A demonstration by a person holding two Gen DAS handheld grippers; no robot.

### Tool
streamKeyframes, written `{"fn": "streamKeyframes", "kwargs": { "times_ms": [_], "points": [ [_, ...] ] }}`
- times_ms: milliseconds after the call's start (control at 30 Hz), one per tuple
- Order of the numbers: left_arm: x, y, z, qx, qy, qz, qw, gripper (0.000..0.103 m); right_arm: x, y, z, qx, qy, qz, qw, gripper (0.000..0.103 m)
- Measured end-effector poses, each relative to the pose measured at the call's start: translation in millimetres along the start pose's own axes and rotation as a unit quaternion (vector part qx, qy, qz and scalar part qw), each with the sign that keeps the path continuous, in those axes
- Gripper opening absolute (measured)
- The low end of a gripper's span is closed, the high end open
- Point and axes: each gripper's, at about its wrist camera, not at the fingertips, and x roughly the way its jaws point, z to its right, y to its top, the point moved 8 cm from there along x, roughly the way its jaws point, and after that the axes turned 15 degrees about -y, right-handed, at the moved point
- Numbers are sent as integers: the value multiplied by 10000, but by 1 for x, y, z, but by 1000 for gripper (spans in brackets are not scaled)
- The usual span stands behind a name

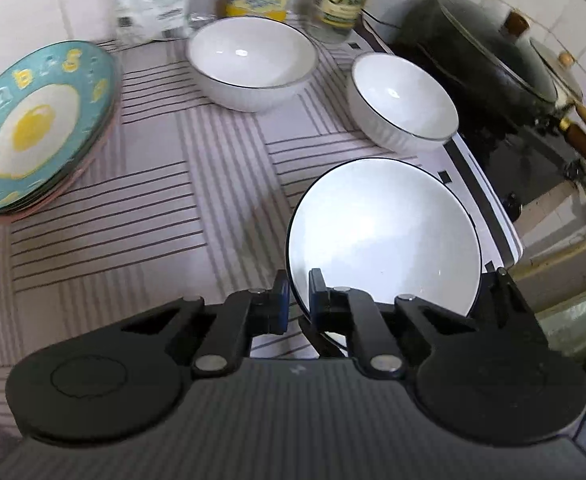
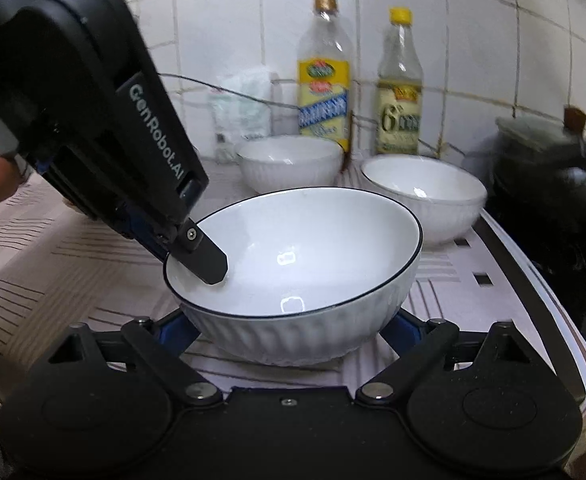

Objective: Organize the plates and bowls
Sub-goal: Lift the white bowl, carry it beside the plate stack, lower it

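Step in hand: grasp on the nearest white ribbed bowl with a thin dark rim line (image 2: 293, 276), most likely ahead of lifting it onto another bowl.
Left gripper (image 1: 296, 306): closed on the rim of that bowl, one finger inside against the inner wall, the other outside; the right wrist view shows the inner finger lying on the glaze.
Right gripper (image 2: 293, 330): jaws stand wide on either side of the bowl's base; whether the blue pads touch the bowl cannot be told, so it reads as open.
Held bowl, place: near the right edge of the surface (image 1: 153, 208), which is covered by a striped pale cloth; the bowl sits tilted, and whether its base is clear of the cloth cannot be told.
Other task items: two matching white bowls, one toward the back edge of the surface (image 1: 253, 62), one toward the right edge (image 1: 403, 100), apart from each other; a stack of teal plates printed with a fried egg and yellow letters (image 1: 37, 128) at the left edge.
Next move, judged: carry the held bowl over one of the two free bowls, level it, and lower it in so the bowls nest; the rim pinch is one-sided, so the bowl may swing.
Writing, gripper: "GenRobot.AI" on the left gripper body.
Writing, bottles: a yellow-capped clear bottle (image 2: 399, 84) shows a large "6"; the gold-capped bottle with a yellow and blue label (image 2: 325, 72) is not legible.
Writing, plates: raised yellow letters, roughly "a b c", blurred.
Also present: dark lidded pan (image 1: 481, 56) past the right edge.
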Motion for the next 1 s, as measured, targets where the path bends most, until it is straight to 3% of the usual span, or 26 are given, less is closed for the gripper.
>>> {"fn": "streamKeyframes", "kwargs": {
  "times_ms": [500, 1000],
  "points": [
    [-64, -16, -49, -226, 627, 376, 9971, 9, -16, 27, -67, -419, 829, 235, 9954, 96],
    [-80, -26, -105, -697, 1181, 316, 9900, 9, -4, 28, -126, -610, 1492, 118, 9869, 96]
  ]
}}
